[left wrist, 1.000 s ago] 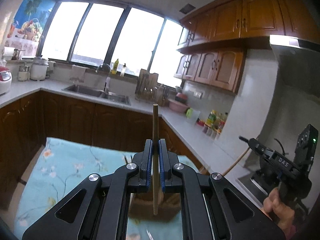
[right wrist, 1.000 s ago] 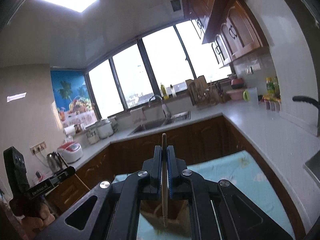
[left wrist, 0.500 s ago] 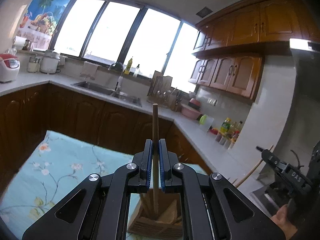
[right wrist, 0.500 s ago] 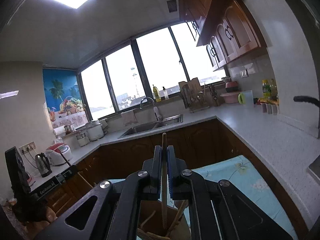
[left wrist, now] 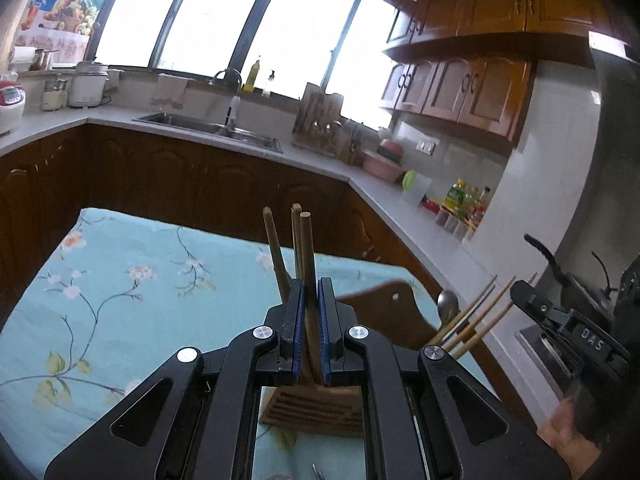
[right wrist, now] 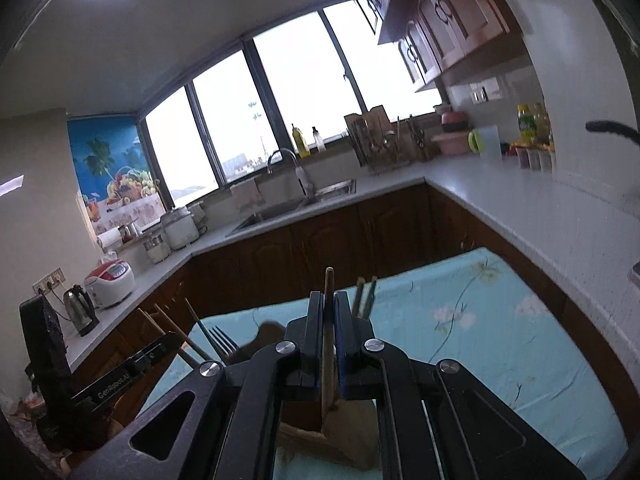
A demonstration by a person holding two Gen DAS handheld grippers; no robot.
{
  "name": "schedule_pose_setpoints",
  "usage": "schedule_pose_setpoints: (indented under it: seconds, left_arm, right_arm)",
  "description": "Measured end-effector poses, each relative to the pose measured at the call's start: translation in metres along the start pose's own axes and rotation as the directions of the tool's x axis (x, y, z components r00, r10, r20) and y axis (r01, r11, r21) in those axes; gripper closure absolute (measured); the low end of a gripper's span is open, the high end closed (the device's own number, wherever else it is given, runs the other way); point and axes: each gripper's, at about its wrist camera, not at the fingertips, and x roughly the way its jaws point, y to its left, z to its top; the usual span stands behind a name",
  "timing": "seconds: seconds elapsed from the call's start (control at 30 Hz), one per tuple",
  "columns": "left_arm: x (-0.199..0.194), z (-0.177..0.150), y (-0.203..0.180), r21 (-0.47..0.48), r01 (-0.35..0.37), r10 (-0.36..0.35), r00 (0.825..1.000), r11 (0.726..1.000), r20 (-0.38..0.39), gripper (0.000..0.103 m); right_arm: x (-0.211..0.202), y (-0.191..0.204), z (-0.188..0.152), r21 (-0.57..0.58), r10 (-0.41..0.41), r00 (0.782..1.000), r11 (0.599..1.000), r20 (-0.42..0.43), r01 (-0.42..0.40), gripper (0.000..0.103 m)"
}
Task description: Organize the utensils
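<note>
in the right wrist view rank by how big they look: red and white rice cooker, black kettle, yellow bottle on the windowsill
1. red and white rice cooker
2. black kettle
3. yellow bottle

The bottle stands much farther from the camera, so its true size is unsure.

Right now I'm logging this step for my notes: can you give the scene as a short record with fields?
setting: kitchen, table under a floral tablecloth
left gripper: shut on a wooden stick, upright
right gripper: shut on a wooden utensil handle, upright
wooden holder: on the cloth, directly below both grippers
already in holder: chopsticks, spoon, fork
release: not yet done
</note>
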Motion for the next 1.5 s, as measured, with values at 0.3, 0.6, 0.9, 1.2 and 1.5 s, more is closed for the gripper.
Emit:
schedule_pose_setpoints:
  seconds: [0.3, 0.6, 0.9, 1.2, 1.5]
  left_arm:
    - [0.001, 0.002, -0.003, 0.008, -0.002, 0.002, 1.0, 1.0, -0.011, 0.097]
    - [0.001, 0.006, -0.002, 0.01, 0.003, -0.002, 1.0, 1.0, -0.026, 0.097]
    - [-0.01, -0.002, -0.001, 0.002, -0.02, 0.02, 0.999, 1.0, -0.034, 0.07]
    - [-0.04, -0.034, 0.017, -0.051, -0.074, 0.072, 0.996, 0.996, -0.046, 0.043]
    - [-0.077, -0.084, 0.035, -0.1, -0.133, 0.123, 0.987, 0.986, -0.103, 0.024]
  right_arm:
    - [0.003, -0.006, -0.001, 0.01, 0.0, 1.0, 1.0, -0.022, 0.0, 0.097]
    - [0.005, -0.007, -0.002, 0.014, 0.002, 0.999, 1.0, -0.037, -0.001, 0.092]
    - [-0.007, -0.009, -0.004, 0.037, 0.013, 1.0, 0.999, -0.016, -0.013, 0.056]
    - [-0.033, -0.012, -0.027, 0.04, 0.036, 0.999, 0.999, -0.007, -0.036, 0.024]
    - [-0.052, -0.014, -0.087, 0.027, 0.053, 0.992, 0.998, -0.118, -0.05, 0.021]
